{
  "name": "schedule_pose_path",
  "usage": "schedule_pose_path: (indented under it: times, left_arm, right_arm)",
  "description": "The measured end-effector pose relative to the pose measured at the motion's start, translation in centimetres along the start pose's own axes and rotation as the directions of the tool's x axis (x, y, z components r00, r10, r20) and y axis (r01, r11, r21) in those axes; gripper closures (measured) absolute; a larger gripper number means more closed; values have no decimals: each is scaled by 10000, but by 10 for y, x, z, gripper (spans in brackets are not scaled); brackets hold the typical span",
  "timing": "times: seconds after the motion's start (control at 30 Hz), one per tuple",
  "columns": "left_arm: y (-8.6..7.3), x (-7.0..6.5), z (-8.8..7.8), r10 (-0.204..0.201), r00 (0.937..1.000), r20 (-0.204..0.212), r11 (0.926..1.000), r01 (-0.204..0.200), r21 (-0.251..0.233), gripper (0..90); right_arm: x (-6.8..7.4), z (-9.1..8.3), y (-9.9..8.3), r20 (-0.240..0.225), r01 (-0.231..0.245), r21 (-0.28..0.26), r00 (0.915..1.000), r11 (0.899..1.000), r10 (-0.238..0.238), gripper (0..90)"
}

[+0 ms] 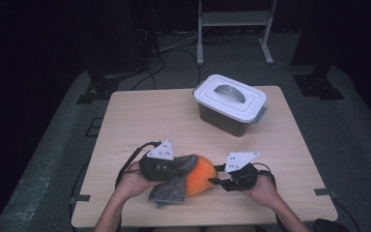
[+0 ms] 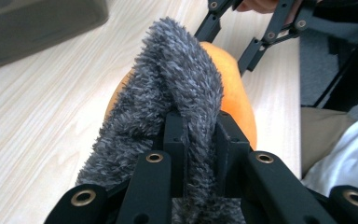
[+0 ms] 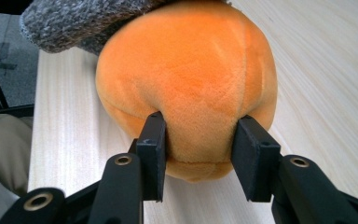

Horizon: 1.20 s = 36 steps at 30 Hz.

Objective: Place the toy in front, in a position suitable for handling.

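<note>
Two grippers work one orange plush (image 1: 202,178) near the table's (image 1: 140,111) front edge, well short of the lidded box (image 1: 230,104). Left gripper (image 2: 200,130), clamped tight on the grey cloth (image 2: 182,88), drapes it over the plush, apparently to wipe or cover it. Right gripper (image 3: 200,156) pinches the plush's end, likely steadying it.
</note>
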<state>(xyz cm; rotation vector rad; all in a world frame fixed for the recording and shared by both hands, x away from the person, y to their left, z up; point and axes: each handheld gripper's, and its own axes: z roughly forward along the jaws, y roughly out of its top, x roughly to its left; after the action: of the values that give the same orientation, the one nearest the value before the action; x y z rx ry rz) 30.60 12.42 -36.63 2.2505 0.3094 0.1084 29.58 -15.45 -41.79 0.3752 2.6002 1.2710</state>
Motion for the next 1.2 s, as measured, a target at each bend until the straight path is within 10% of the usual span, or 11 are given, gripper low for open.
schedule_pose_path:
  times: [0.37,0.6,0.73,0.87,1.2]
  left_arm:
    - [26,-8,26,419,9937,1036,9991,-407,-138,770]
    - [17,-2,33,-234,9964,810,9997,230,59,775]
    - [9,-1,34,-461,9950,883,9986,481,-214,775]
    - [9,-5,36,-282,9955,910,9992,307,-261,774]
    - [7,-1,24,-255,9977,622,9990,276,-338,772]
  right_arm:
    - [10,0,7,-66,1411,157,9900,9899,-1411,584]
    - [1,3,0,-209,864,90,9961,9962,-862,543]
    - [-7,4,-1,-526,-263,487,9982,9985,288,306]
    - [-8,6,-1,-1007,-1294,255,9862,9913,1313,290]
    - [-6,3,-6,-459,-447,19,9979,9990,448,571]
